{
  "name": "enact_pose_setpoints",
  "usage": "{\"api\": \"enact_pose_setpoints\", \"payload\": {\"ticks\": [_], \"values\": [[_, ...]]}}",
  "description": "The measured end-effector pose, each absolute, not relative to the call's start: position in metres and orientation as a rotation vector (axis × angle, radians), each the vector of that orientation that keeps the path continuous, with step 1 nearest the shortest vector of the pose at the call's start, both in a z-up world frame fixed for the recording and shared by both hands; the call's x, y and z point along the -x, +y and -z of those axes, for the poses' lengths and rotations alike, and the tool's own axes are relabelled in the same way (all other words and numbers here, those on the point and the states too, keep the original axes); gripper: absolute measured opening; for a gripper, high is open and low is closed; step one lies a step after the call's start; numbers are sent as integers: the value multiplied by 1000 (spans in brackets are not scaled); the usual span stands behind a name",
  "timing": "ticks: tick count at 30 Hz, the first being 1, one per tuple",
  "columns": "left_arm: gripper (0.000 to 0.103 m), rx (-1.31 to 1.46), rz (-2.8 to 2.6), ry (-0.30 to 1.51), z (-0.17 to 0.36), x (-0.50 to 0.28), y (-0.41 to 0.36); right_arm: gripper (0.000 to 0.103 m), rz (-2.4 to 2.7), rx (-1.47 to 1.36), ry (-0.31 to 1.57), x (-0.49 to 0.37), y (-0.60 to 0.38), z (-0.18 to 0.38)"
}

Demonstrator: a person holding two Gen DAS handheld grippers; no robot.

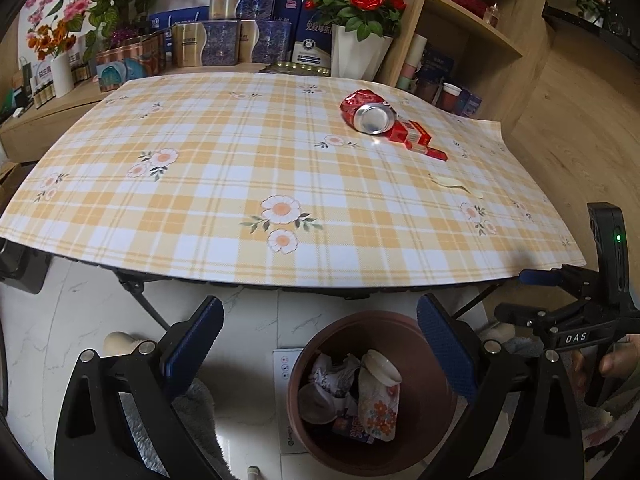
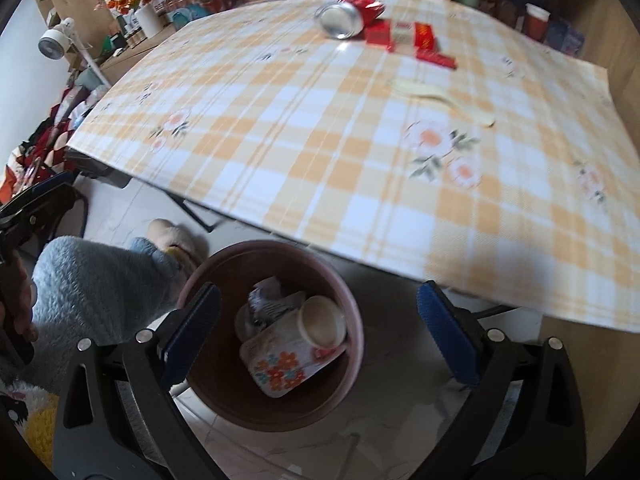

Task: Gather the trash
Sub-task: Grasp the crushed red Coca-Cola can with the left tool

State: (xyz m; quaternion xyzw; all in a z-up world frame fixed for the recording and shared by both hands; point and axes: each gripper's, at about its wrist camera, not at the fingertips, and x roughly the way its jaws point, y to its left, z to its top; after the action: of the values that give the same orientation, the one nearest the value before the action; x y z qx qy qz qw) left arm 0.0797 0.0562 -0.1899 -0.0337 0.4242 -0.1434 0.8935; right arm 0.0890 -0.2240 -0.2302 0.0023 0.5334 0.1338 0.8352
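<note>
A brown bin (image 1: pixel 432 432) (image 2: pixel 224 396) stands on the floor in front of the table and holds a flowered paper cup (image 1: pixel 378 402) (image 2: pixel 286 356) and crumpled wrappers. My left gripper (image 1: pixel 320 356) is open and empty above the bin. My right gripper (image 2: pixel 318 332) is open and empty above the bin too, and shows in the left wrist view (image 1: pixel 540 278). On the table lie a crushed red can (image 1: pixel 366 110) (image 2: pixel 348 14), a red cigarette pack (image 1: pixel 412 136) (image 2: pixel 404 38) and a pale plastic spoon (image 1: pixel 456 186) (image 2: pixel 440 98).
The table has a yellow plaid cloth (image 1: pixel 240 184) (image 2: pixel 320 152). Boxes and flower vases (image 1: pixel 356 52) stand behind it, a wooden shelf (image 1: pixel 480 40) at the right. A leg in blue fleece (image 2: pixel 92 284) is left of the bin.
</note>
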Motion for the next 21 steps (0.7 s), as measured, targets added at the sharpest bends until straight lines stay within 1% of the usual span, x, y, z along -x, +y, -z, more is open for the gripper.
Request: {"api": "enact_pose_setpoints", "payload": {"ticks": [6,10,16,21], "values": [[95,38,329,874,184,-97,44,97,-198,-4,1092,-101,-235,219],[95,2,346,865,179,-115,30,97,-189,-53,1075,-109,-245,218],[95,12,365,879,177,-156,5,97,-182,-92,1062,-126,-261,218],[95,-44,389,909,179,-208,-33,97,-171,-83,1044,-146,-274,216]]}}
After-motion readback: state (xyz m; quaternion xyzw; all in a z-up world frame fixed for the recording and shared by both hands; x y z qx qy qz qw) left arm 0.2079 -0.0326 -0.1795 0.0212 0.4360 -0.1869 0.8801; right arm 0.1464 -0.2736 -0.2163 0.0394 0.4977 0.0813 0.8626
